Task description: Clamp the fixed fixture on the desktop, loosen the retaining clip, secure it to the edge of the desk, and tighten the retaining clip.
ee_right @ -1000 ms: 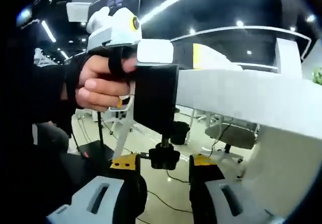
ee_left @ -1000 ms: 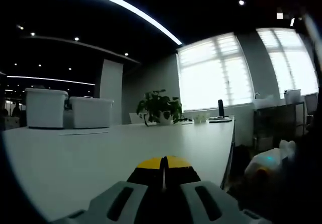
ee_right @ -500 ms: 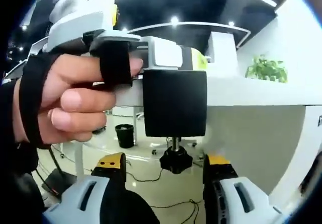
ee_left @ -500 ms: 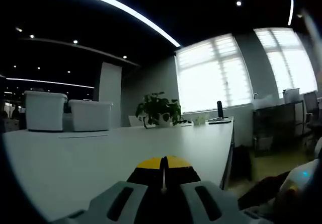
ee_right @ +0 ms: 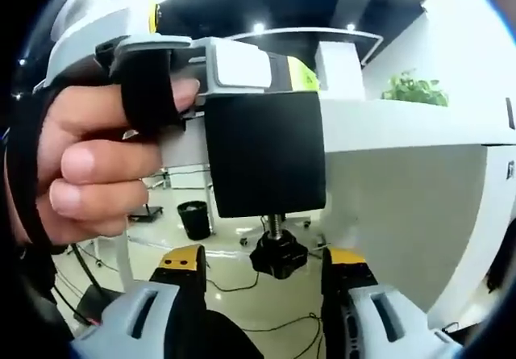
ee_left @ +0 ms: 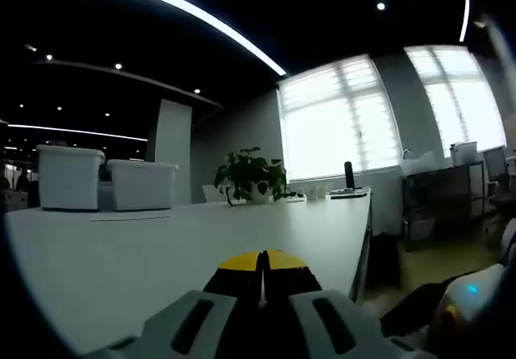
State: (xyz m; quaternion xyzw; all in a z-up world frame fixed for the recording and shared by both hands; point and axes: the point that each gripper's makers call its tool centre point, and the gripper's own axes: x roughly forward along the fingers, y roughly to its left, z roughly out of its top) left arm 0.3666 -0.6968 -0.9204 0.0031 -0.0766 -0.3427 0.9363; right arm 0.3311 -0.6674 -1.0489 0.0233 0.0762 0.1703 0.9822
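Observation:
The black fixture (ee_right: 262,153) hangs over the edge of the white desk (ee_right: 403,125), its flat plate facing me. A person's hand (ee_right: 97,173) holds the left gripper (ee_right: 294,73) on the desktop right above it, apparently shut on the fixture's top. In the left gripper view, the left gripper (ee_left: 262,264) has its yellow-tipped jaws pressed together low over the desk (ee_left: 161,238). Below the plate, a threaded rod ends in a black knob (ee_right: 278,256). The right gripper (ee_right: 266,258) is open, one jaw on each side of the knob, apparently apart from it.
Two white bins (ee_left: 72,177) and a potted plant (ee_left: 250,173) stand at the desk's far side, with a dark upright object (ee_left: 348,175) near the far corner. Under the desk are a black waste bin (ee_right: 193,218) and cables (ee_right: 274,323) on the floor.
The right gripper has swung round to face the fixture plate squarely and come closer, its open jaws now either side of the knob. The left gripper has hardly moved.

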